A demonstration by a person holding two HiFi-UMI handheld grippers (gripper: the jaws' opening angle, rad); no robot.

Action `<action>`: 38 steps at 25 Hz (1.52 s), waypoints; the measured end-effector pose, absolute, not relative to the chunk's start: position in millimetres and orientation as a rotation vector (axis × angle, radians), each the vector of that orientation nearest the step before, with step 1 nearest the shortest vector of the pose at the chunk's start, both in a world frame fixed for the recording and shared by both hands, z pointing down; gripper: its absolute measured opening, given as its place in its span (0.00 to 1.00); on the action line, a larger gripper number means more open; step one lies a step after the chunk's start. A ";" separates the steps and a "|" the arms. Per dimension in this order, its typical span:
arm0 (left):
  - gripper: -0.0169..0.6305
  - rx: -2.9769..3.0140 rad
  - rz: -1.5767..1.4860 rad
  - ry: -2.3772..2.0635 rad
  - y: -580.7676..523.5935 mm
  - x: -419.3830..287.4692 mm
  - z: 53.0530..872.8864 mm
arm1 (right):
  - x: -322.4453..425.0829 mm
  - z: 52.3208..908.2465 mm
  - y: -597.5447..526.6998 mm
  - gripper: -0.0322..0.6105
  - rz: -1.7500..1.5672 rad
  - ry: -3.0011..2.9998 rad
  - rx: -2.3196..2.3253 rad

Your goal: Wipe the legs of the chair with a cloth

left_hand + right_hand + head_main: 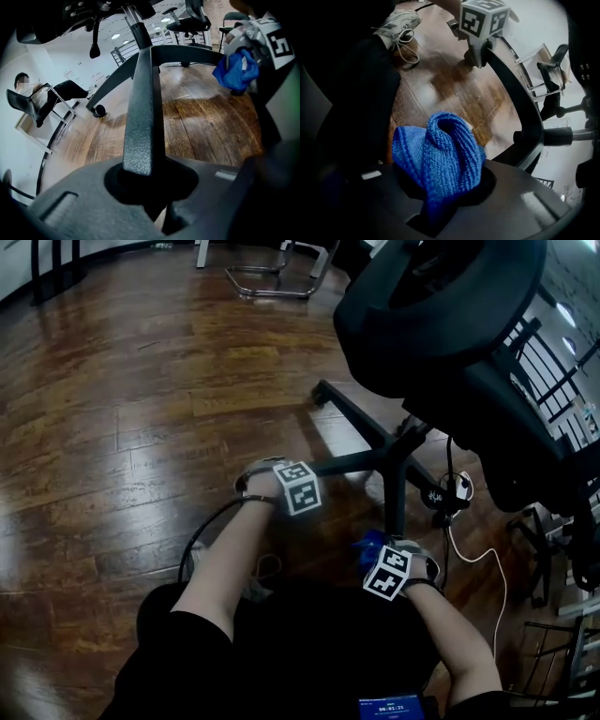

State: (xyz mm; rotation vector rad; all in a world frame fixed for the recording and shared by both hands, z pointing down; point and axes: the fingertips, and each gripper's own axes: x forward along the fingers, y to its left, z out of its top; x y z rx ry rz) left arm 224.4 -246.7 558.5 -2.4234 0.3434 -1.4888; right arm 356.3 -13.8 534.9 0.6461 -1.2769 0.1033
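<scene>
A bunched blue cloth (440,154) sits pinched in the closed right gripper (436,201), held just beside the black office chair's base. The left gripper (145,187) is clamped around one textured chair leg (143,117), above the wooden floor (141,427).

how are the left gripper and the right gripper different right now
The left gripper is clamped on a black chair leg, while the right gripper is clamped on a bunched blue cloth. In the head view, the left gripper sits out at that leg, and the right gripper is off to the side, nearer the person. Both are shut on something and angled downward.
</scene>
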 end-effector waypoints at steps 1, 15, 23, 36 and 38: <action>0.12 -2.423 -1.487 0.343 -246.2 224.9 558.9 | 359.0 533.6 -21.4 0.18 0.096 -1.280 0.657; 0.12 -2.387 -1.458 0.347 -248.8 226.2 556.2 | 410.3 475.4 -205.8 0.18 -0.084 -1.211 0.998; 0.12 -2.388 -1.466 0.355 -248.8 223.6 558.8 | 376.8 509.6 -100.3 0.18 -0.007 -1.259 0.810; 0.12 -2.378 -1.484 0.362 -249.1 224.9 559.1 | 373.8 524.0 -66.9 0.18 0.027 -1.259 0.707; 0.12 -2.373 -1.481 0.363 -249.6 224.6 559.4 | 385.0 513.5 -106.7 0.18 0.000 -1.253 0.775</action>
